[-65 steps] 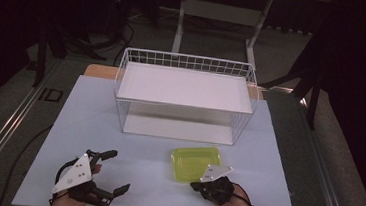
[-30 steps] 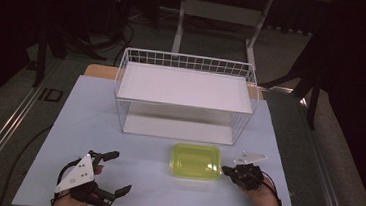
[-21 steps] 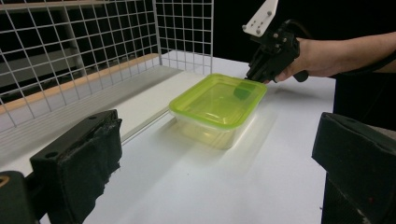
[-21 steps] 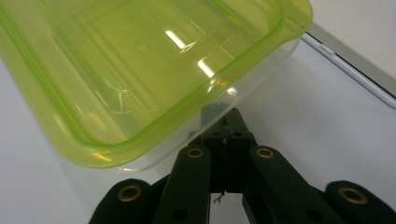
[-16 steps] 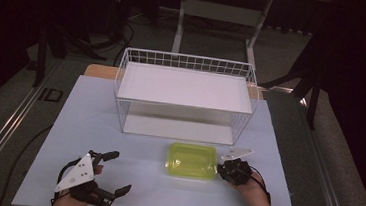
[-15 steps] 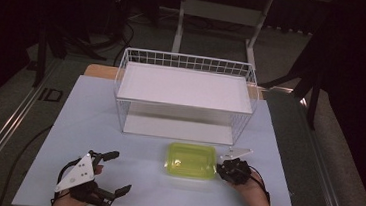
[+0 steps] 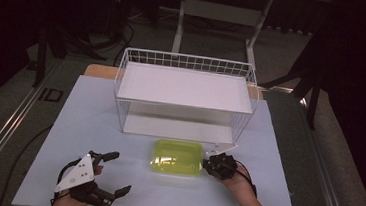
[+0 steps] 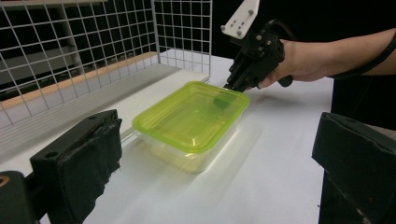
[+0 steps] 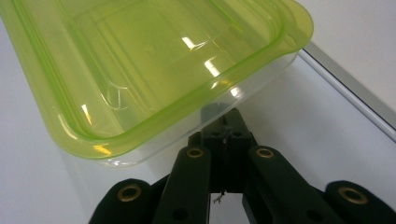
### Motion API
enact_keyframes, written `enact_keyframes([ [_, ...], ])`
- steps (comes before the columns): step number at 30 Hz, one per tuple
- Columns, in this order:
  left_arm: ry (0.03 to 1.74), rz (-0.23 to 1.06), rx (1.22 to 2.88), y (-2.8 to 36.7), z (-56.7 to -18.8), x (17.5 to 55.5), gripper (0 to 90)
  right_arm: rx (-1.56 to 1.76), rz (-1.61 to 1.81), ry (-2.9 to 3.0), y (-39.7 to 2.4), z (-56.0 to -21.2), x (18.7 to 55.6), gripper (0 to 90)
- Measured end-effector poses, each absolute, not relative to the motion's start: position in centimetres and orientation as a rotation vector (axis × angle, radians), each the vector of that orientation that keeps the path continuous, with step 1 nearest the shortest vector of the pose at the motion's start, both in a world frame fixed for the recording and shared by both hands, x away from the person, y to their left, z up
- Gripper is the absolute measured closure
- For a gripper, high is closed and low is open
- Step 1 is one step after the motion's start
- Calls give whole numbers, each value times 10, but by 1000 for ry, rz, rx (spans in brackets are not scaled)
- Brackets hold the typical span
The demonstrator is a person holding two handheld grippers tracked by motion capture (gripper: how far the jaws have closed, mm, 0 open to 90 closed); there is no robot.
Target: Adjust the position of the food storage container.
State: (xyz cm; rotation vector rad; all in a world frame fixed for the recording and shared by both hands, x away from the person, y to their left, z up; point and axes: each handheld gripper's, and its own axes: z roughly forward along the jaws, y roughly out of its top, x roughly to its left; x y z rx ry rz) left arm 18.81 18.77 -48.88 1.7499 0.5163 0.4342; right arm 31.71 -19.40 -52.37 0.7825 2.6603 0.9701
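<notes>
Work in hand: the right tongs (image 7: 211,164) are nudging a lidded container (image 7: 177,157) across the white bench (image 7: 273,201), toward the wire rack (image 7: 184,94).
Container: clear tub with a yellow-green lid (image 8: 196,111), sitting flat on the bench just in front of the rack's lower shelf (image 7: 176,128), not yet inside it.
Right tongs: jaws are pressing together with nothing between them; in the right gripper view the closed tips (image 9: 223,122) are meeting the tub's side wall just under the lid rim (image 9: 187,112), so this is looking like a push, not a grip.
Left tongs: (image 7: 114,173) resting on the bench near the person's side, well apart from the container, jaws standing wide with nothing in them; the left gripper view is showing both pads (image 8: 91,154) far apart.
Progress: the container is lying close to the rack's open front; judging by this, sliding it onto the lower shelf, or lifting it to the top shelf (image 7: 185,86), is remaining.
Hard to tell: what the tub is holding, if anything; the lid's tint and glare are masking the inside. The exact contact spot is sitting in shadow under the rim.
</notes>
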Motion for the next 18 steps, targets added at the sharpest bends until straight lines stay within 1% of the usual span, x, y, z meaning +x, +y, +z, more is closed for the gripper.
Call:
enact_keyframes([
  [11,520,421,1747,188,-490,188,23,733,965,2669,-174,-526,323,896],
  [15,525,406,1738,189,-490,189,23,739,977,2654,-178,-525,322,874],
  [18,536,388,1728,190,-491,191,23,766,997,2607,-193,-514,315,846],
])
